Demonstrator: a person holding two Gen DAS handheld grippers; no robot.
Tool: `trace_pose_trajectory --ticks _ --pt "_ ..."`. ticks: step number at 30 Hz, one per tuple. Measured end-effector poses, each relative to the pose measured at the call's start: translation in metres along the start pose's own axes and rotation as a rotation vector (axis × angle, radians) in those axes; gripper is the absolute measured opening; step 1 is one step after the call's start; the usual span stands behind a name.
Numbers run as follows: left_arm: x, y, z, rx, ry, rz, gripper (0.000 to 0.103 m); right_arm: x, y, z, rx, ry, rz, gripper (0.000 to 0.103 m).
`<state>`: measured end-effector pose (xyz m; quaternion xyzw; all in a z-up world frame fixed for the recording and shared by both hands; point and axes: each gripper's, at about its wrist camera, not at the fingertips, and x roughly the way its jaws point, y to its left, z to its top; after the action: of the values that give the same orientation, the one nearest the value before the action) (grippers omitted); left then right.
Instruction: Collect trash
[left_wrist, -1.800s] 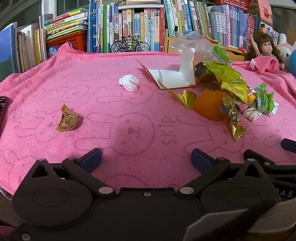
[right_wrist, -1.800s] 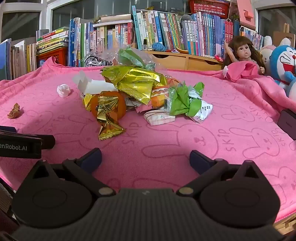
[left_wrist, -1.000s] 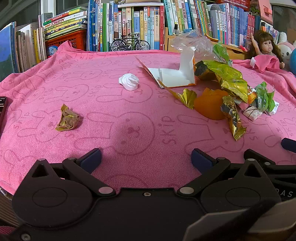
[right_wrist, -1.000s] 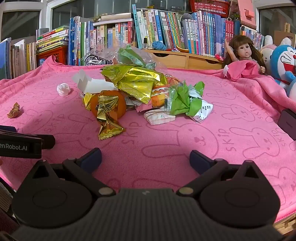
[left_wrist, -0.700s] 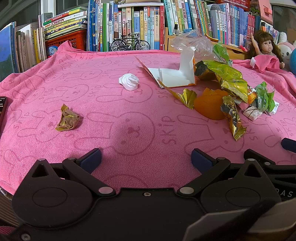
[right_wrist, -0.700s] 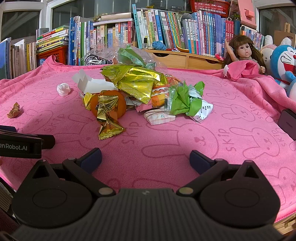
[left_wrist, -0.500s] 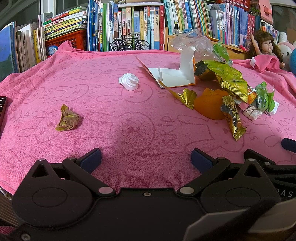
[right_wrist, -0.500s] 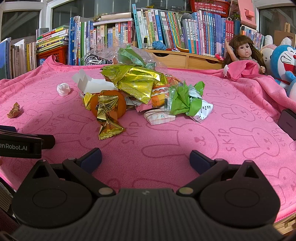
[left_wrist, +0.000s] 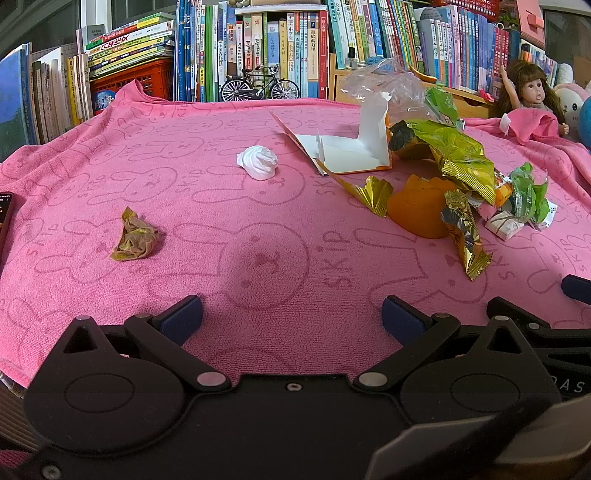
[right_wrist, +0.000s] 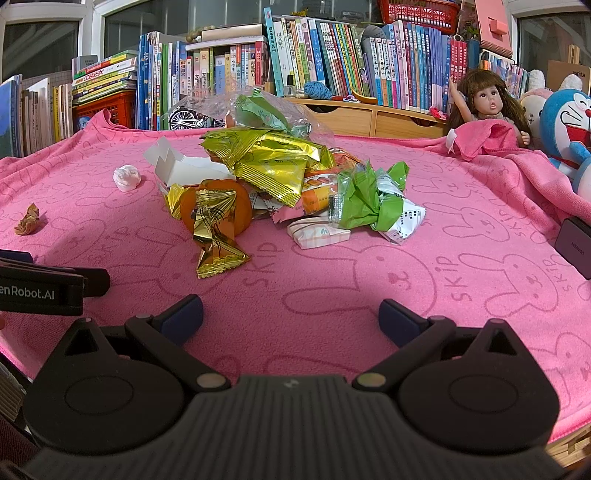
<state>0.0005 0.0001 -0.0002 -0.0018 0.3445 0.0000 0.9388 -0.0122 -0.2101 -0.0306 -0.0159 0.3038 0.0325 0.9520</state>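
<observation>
Both tongs spread wide and empty, my left gripper (left_wrist: 291, 314) and right gripper (right_wrist: 291, 312) low over the towel (left_wrist: 258, 192). Trash pile (right_wrist: 280, 177) ahead; wad (left_wrist: 135, 240) and tissue (left_wrist: 258, 166) apart. Foil looks slippery; I could snag towel instead.

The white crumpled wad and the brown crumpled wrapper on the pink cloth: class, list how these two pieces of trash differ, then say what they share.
Colour: the white wad is plain white; the brown wrapper is brownish gold.
Place: the white wad lies farther back, beside the open white box; the brown wrapper lies nearer the left gripper, alone.
Shape: the white wad is rounded; the brown wrapper is flatter and jagged.
Shared: both are crumpled, apart from the main pile, untouched.
</observation>
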Motion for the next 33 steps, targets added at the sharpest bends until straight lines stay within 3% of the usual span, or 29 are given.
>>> trace_pose_trajectory --ticks 33 --pt "0.0032 -0.0015 -0.0025 0.002 -0.004 -0.001 0.103 0.0023 0.0004 0.0000 0.001 -0.002 0.002 0.103"
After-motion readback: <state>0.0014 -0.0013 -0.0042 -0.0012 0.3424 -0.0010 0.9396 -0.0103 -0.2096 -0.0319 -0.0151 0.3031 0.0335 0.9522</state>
